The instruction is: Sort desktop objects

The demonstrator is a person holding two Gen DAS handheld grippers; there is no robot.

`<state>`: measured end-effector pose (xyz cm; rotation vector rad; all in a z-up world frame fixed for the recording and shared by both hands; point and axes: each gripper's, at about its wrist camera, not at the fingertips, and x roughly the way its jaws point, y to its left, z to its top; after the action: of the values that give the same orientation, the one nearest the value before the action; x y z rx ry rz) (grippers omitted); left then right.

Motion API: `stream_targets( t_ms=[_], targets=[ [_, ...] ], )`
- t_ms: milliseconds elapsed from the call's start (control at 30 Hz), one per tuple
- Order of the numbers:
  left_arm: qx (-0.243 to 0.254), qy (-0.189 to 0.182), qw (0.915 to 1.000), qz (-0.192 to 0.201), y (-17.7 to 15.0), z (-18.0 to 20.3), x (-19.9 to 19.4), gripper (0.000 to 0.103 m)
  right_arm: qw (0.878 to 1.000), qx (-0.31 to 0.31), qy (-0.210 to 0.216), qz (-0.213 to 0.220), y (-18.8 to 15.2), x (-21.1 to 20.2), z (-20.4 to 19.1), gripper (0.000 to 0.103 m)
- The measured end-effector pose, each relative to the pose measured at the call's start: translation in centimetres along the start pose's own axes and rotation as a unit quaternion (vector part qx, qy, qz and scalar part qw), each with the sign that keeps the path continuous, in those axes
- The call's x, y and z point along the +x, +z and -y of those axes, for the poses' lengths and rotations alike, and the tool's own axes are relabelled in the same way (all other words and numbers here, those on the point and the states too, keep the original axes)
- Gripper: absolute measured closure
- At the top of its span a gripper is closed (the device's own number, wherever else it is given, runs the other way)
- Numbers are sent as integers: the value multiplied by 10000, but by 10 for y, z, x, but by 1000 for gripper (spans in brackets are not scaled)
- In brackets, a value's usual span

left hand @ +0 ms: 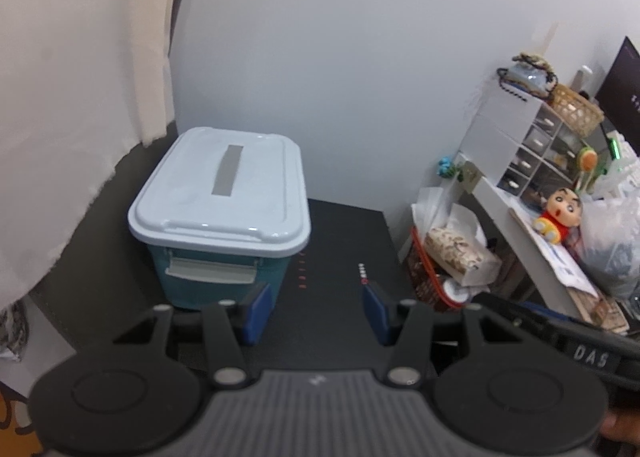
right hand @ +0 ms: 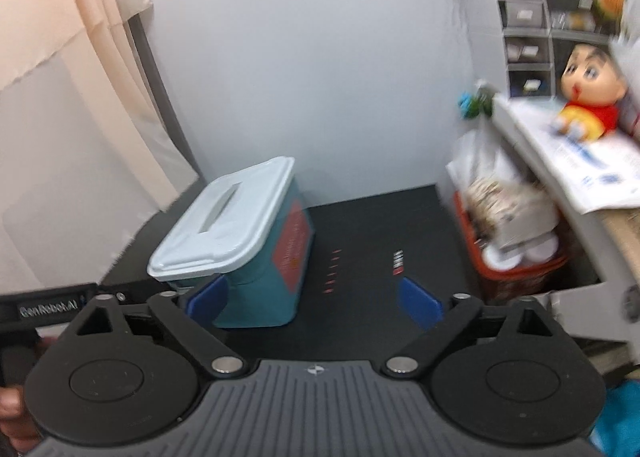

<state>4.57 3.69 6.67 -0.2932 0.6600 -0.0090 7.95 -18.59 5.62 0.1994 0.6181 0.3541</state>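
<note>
A teal storage box with a pale blue lid shut on it stands on the dark desk mat, at the left near the wall. My left gripper hovers just in front of the box and to its right, open, with only mat between its blue pads. In the right wrist view the same box shows a red label on its side. My right gripper stands wide open before it. Its left pad overlaps the box's near corner in the picture, and nothing is held.
A red basket with a tissue box and cans sits at the mat's right edge. Beside it a white shelf carries a cartoon doll, papers and a small drawer unit. A curtain hangs at the left.
</note>
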Motion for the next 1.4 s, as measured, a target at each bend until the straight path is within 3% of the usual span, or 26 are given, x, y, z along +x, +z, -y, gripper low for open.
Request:
stream_targets(
  t_ms=[300, 567, 800, 1100, 1400],
  targets=[
    [176, -33, 9998, 101, -17, 18, -18, 49, 9986, -73, -526, 34, -10, -29, 6, 2],
    [254, -55, 9996, 124, -24, 28, -36, 49, 9975, -251, -668, -24, -15, -46, 6, 2],
    [381, -37, 9993, 29, -34, 33, -41, 48, 9975, -358, -602, -46, -23, -54, -2, 0],
    [132, 178, 9997, -139, -46, 25, -37, 48, 9971, -491, -543, -213, -39, -53, -11, 0],
    [187, 87, 9995, -242, -57, 26, -32, 48, 9964, -391, -666, -345, -50, -50, -3, 0]
  ],
)
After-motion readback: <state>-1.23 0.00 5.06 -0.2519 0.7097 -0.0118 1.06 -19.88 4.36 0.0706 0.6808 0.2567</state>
